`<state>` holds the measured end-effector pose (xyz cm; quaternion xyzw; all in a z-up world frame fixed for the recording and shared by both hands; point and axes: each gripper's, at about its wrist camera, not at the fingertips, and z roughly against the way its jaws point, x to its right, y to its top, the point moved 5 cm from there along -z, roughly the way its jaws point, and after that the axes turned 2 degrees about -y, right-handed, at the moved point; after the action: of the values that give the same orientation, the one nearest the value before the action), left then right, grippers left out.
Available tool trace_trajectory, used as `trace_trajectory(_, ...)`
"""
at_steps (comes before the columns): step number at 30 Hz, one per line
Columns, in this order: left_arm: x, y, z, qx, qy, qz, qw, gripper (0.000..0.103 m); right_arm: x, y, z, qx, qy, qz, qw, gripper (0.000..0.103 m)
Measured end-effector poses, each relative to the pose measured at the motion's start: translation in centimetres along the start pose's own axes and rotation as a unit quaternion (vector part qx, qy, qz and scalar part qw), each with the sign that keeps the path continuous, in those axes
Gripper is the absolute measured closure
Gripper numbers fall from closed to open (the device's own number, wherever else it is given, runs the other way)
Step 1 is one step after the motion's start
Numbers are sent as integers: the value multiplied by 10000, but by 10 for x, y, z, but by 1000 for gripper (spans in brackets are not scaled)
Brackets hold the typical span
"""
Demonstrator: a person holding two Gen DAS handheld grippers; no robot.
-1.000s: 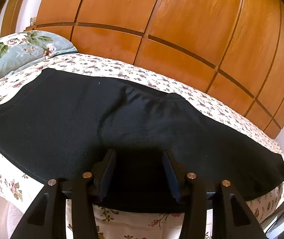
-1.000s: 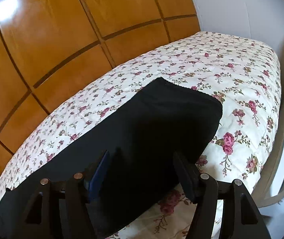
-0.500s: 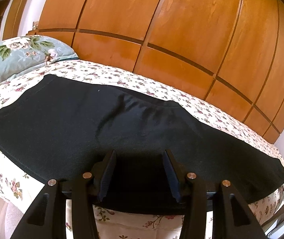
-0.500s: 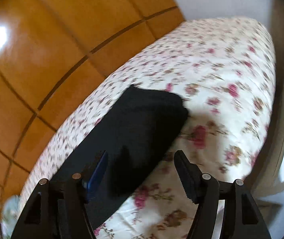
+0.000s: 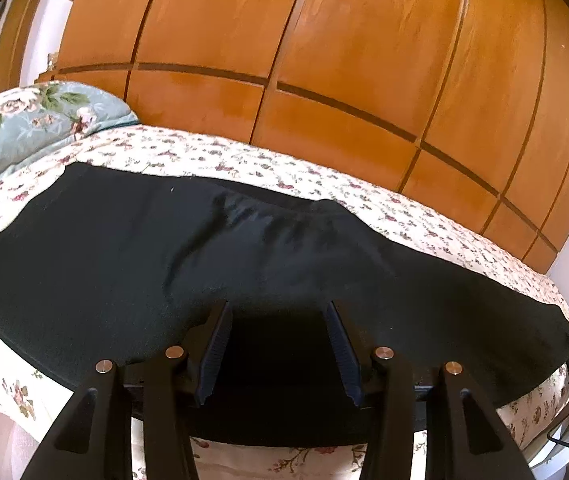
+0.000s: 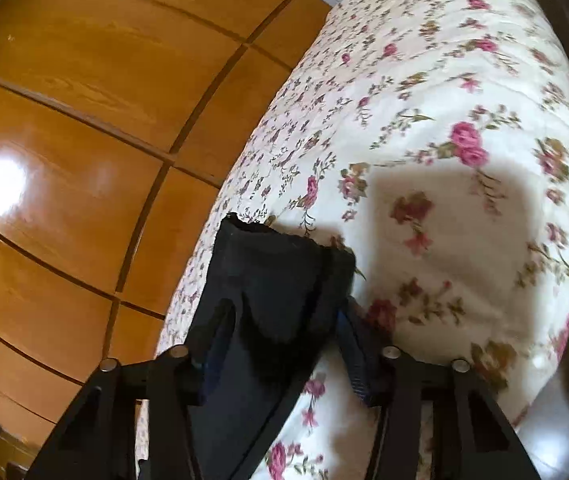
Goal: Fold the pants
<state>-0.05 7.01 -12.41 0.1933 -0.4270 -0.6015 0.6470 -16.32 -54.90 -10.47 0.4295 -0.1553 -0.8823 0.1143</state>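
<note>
A floral-quilted bed carries black pants and a teal floral pillow.

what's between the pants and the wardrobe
Only a strip of floral bedspread separates the pants from the wardrobe, seen in the left wrist view.

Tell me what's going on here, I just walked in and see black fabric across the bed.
A person with a handheld gripper in each hand is folding black pants laid lengthwise on a floral bedspread beside a wooden wardrobe. The left gripper sits open over the near edge of the pants around their middle, gripping nothing. The right gripper is at the leg end, which looks raised off the bedspread between its fingers; whether they actually pinch it is unclear.
</note>
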Motion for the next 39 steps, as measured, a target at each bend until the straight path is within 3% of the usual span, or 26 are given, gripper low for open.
trace_trajectory(2,-3,-1,-4,-89,38,38,9999,53,-2,1,-4,-36,-40,-8,10000,78)
trace_trajectory(4,-4,-1,-5,-78,71,11,9999,53,-7,2,-2,-9,-76,11,10000,80)
trace_trajectory(9,-8,-1,-8,-118,109,-17,9999,53,-49,4,16,148,-222,735,9969,81)
trace_trajectory(18,-10,-1,-10,-152,55,22,9999,53,-173,-32,52,357,307,2050,9776,82)
trace_trajectory(29,-13,0,-11,-217,-13,151,9997,53,-279,-122,64,116,1266,3307,9351,82)
trace_trajectory(39,-20,2,-6,-261,-246,509,9981,53,-322,-250,32,-974,1950,4279,8771,82)
